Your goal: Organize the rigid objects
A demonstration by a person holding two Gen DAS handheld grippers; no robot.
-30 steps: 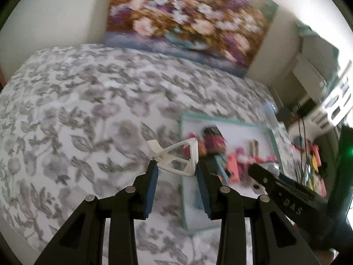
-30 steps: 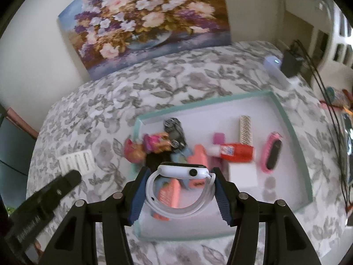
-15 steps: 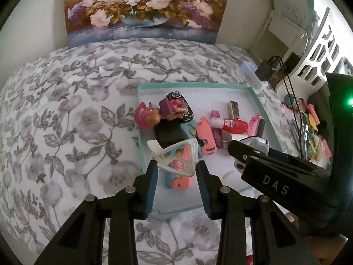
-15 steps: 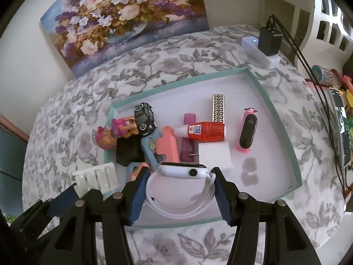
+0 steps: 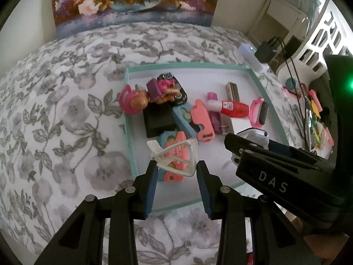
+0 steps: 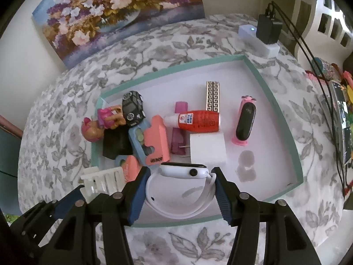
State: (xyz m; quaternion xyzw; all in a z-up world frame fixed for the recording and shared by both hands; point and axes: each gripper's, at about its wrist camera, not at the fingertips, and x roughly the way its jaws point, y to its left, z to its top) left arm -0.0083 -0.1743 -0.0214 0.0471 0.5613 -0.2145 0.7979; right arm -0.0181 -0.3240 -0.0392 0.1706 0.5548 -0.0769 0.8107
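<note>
My left gripper (image 5: 176,164) is shut on a clear white hair claw clip (image 5: 157,154), held over the near left corner of a teal-rimmed white tray (image 5: 130,132). My right gripper (image 6: 180,173) is shut on a white smartwatch (image 6: 176,170); its strap loops back between the fingers, and it hangs above the tray's front middle. The tray (image 6: 284,119) holds a doll (image 6: 97,125), a black toy car (image 6: 132,108), a red glue bottle (image 6: 198,120), a white block (image 6: 207,148) and a pink band with a black tracker (image 6: 245,121). The clip (image 6: 101,181) also shows at the lower left of the right wrist view.
The tray lies on a grey flowered bedspread (image 5: 66,121). A white power strip with a black adapter (image 6: 264,35) and cables sits behind the tray's far right corner. A flower painting (image 6: 119,11) leans on the wall. Coloured clutter (image 6: 337,110) lies at the right.
Both grippers have sunk toward the tray. The left one swung from over the bedspread to the tray's near left corner. Each still holds its object.
</note>
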